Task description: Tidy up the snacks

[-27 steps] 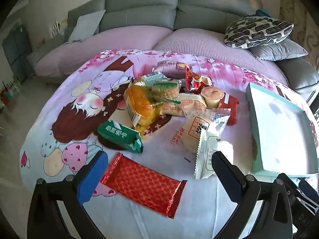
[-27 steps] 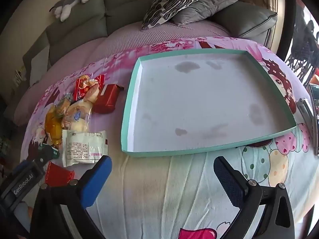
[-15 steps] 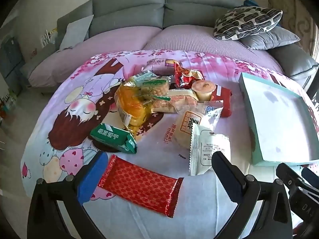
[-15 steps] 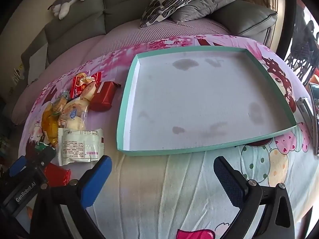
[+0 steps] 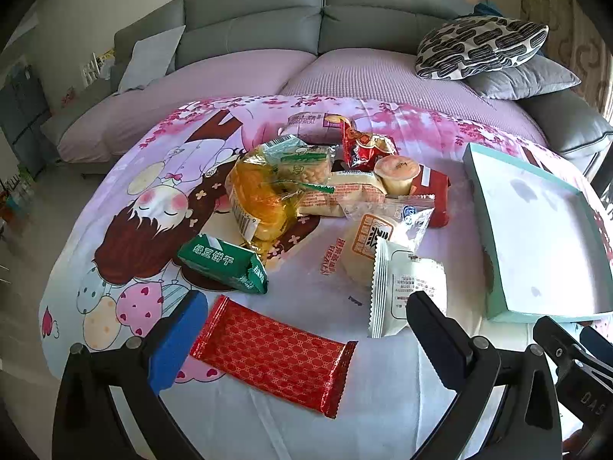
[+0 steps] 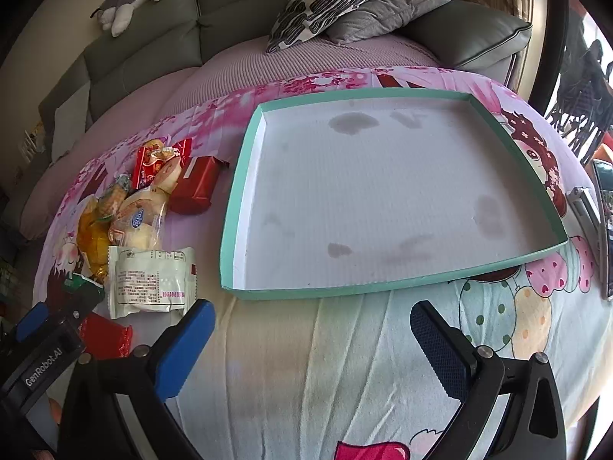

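A pile of snack packets lies on the cartoon-print tablecloth [image 5: 126, 207]. Nearest my left gripper [image 5: 302, 318] is a flat red wafer packet [image 5: 272, 350], just below and between its open fingers. A green biscuit packet [image 5: 224, 262], a white packet [image 5: 406, 287], a yellow bag [image 5: 260, 199] and red packets [image 5: 366, 145] lie beyond. The shallow teal-rimmed box [image 6: 245, 176] has a white bottom with nothing in it and sits ahead of my open, empty right gripper [image 6: 310, 337]. The white packet [image 6: 151, 278] lies left of the box.
A grey sofa [image 5: 253, 19] with a patterned pillow [image 5: 479, 46] and a grey pillow [image 5: 525, 76] stands behind the table. A plush toy [image 6: 130, 4] lies on the sofa back. A phone-like object [image 6: 603, 226] lies at the table's right edge.
My left gripper has shifted slightly, so the snacks sit a little lower and more central in its view. My right gripper has drifted right, so the box sits further left. Both stay open.
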A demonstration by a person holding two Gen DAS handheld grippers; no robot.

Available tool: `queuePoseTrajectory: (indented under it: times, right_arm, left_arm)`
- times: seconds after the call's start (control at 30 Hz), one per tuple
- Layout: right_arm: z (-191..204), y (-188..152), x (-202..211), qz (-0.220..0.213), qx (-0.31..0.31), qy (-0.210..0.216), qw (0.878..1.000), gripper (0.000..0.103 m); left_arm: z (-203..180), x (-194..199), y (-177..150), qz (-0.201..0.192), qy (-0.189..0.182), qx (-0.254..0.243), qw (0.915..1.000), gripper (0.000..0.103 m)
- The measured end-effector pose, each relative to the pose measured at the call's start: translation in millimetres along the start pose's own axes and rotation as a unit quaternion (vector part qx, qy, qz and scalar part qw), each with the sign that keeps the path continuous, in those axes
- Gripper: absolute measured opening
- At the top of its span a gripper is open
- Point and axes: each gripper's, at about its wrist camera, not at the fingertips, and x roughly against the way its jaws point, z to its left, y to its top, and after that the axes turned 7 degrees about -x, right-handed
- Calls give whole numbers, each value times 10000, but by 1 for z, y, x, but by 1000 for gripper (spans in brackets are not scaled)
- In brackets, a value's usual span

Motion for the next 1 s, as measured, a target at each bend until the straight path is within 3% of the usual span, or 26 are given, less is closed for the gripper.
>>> queuePoseTrajectory:
  times: [1.0]
  right_arm:
    - [-1, -1, -2, 30, -21, -9, 10000, 103]
  left_arm:
    - [-2, -5, -3, 121, -50, -24, 9999, 103]
